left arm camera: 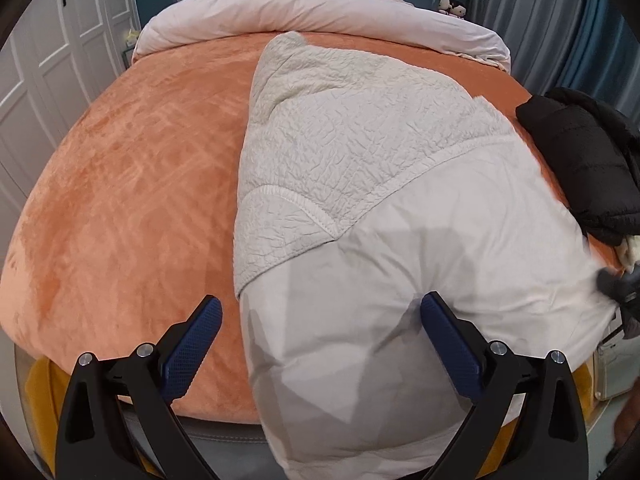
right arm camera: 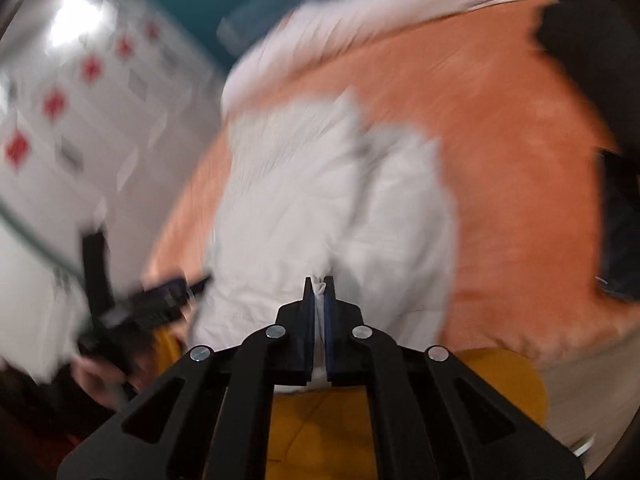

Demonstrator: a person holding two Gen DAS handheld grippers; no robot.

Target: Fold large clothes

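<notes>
A large white garment (left arm camera: 360,208) with a fleecy crinkled lining lies on the orange bed (left arm camera: 120,180), its smooth white side hanging over the near edge. My left gripper (left arm camera: 320,320) is open and empty, its jaws wide apart over the garment's near left edge. My right gripper (right arm camera: 319,286) is shut on a pinch of the white garment (right arm camera: 320,200) at its near edge; this view is motion-blurred. The right gripper also shows in the left wrist view (left arm camera: 618,292) at the garment's right corner. The left gripper also shows in the right wrist view (right arm camera: 160,300), blurred.
A black puffy jacket (left arm camera: 580,160) lies at the bed's right edge. A pale pink duvet (left arm camera: 320,12) is bunched at the headboard end. White wardrobe doors (left arm camera: 48,80) stand to the left, grey curtains (left arm camera: 540,20) to the right. Yellow fabric (right arm camera: 500,380) hangs below the bed's near edge.
</notes>
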